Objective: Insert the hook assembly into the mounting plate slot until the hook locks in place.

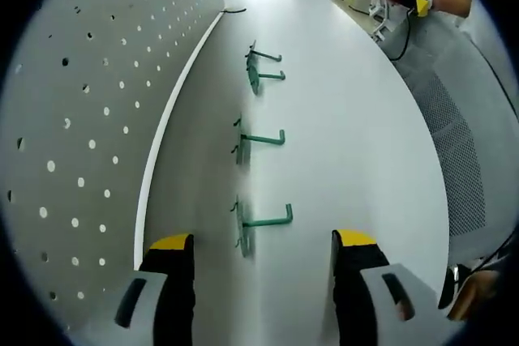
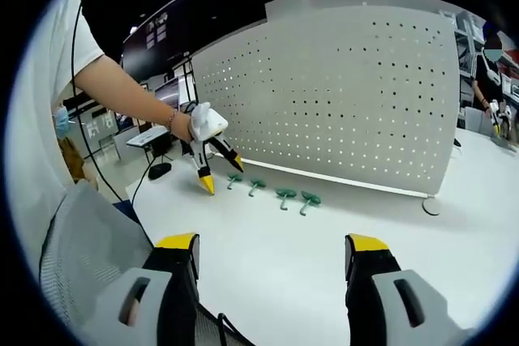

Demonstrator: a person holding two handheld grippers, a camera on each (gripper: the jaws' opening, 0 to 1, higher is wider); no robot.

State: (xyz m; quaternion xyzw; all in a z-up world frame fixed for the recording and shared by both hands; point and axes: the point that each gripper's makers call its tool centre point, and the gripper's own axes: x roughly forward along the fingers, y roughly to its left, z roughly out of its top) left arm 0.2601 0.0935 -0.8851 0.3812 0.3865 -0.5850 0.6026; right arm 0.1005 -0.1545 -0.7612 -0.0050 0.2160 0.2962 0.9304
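Hovering over the white table (image 1: 349,119), spread wide and gripping nothing: left gripper (image 1: 263,253), yellow-tipped fingers (image 1: 172,242) framing the nearest green hook assembly (image 1: 259,223) without touching it. Lying in a row beyond it, parallel to the foot of the pegboard (image 1: 73,119): a second hook (image 1: 258,138) and, further off, a pair of hooks (image 1: 261,69) close together, all resting flat with their prongs pointing away from the board. Standing upright along the table edge, perforated all over with round holes, serving as the mounting plate: that same pegboard (image 2: 340,95) in the right gripper view. Hanging back well apart from the work, also wide open and empty: right gripper (image 2: 272,253), looking across at the left gripper (image 2: 212,168) held in a person's hand (image 2: 182,125) just beside the four hooks (image 2: 272,188). Judging by this, still sitting at the approach stage, no hook picked up and none seated in the board. Calling next, most likely, for lowering around the nearest hook, closing on its stem, lifting, then turning its back plate toward a pair of holes and pressing until it locks. Risking a slip on so thin a wire part.
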